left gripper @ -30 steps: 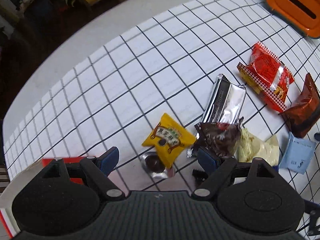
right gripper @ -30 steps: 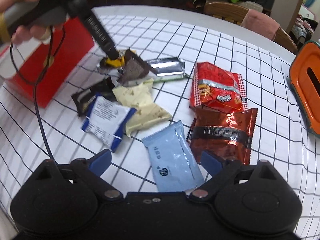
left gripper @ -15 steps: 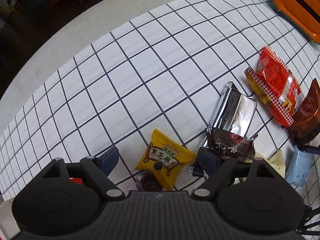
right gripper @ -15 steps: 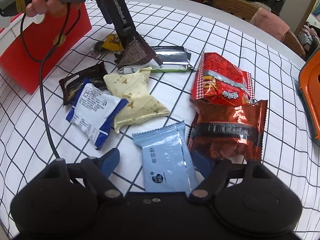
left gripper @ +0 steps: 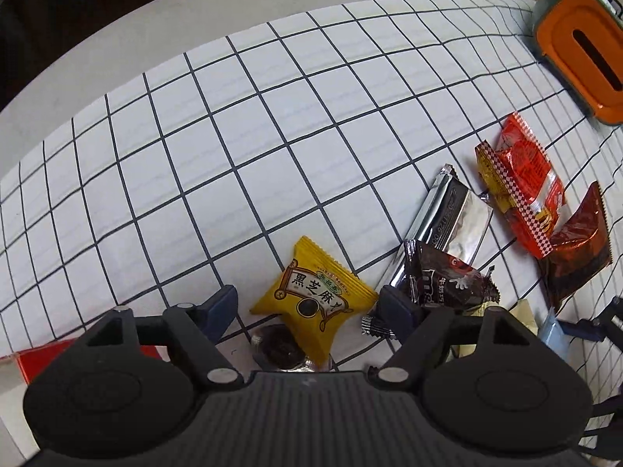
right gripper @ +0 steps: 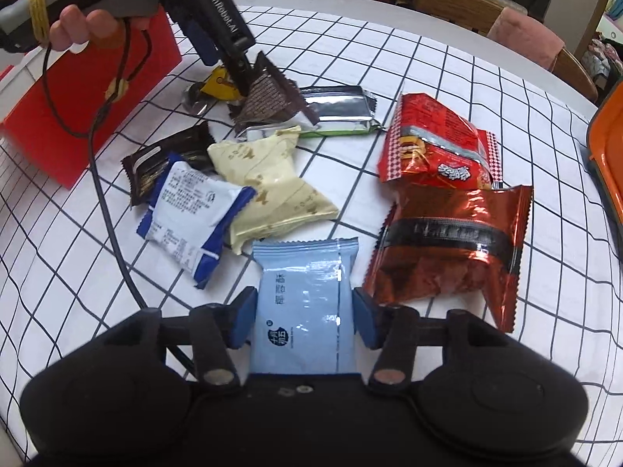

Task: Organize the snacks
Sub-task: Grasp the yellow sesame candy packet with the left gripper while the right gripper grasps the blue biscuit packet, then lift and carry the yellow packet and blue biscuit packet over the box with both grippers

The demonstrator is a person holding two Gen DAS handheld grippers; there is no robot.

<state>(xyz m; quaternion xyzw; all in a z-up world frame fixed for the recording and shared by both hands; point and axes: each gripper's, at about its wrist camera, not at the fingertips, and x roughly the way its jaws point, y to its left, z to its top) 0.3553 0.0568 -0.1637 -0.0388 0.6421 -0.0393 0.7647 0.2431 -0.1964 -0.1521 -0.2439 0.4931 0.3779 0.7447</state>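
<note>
My left gripper [left gripper: 307, 303] is open, its fingers on either side of a yellow snack packet [left gripper: 313, 297] that lies on the grid cloth. A brown chocolate packet [left gripper: 447, 280] leans against its right finger. In the right wrist view the left gripper [right gripper: 233, 62] is at the far pile by the brown packet [right gripper: 268, 97]. My right gripper [right gripper: 301, 315] has its blue fingers against both sides of a light blue packet [right gripper: 303, 311]. Silver [right gripper: 338, 109], cream [right gripper: 268, 183], white-and-blue [right gripper: 190, 210], red [right gripper: 436, 148] and dark red [right gripper: 447, 249] packets lie around.
A red box [right gripper: 89, 89] stands at the left behind the left gripper. An orange and green container [left gripper: 576, 46] sits at the far right. A black packet [right gripper: 163, 155] lies under the white-and-blue one. A cable [right gripper: 113, 225] trails across the cloth.
My right gripper has moved forward and closed in around the light blue packet. My left gripper has come down over the yellow packet, still open.
</note>
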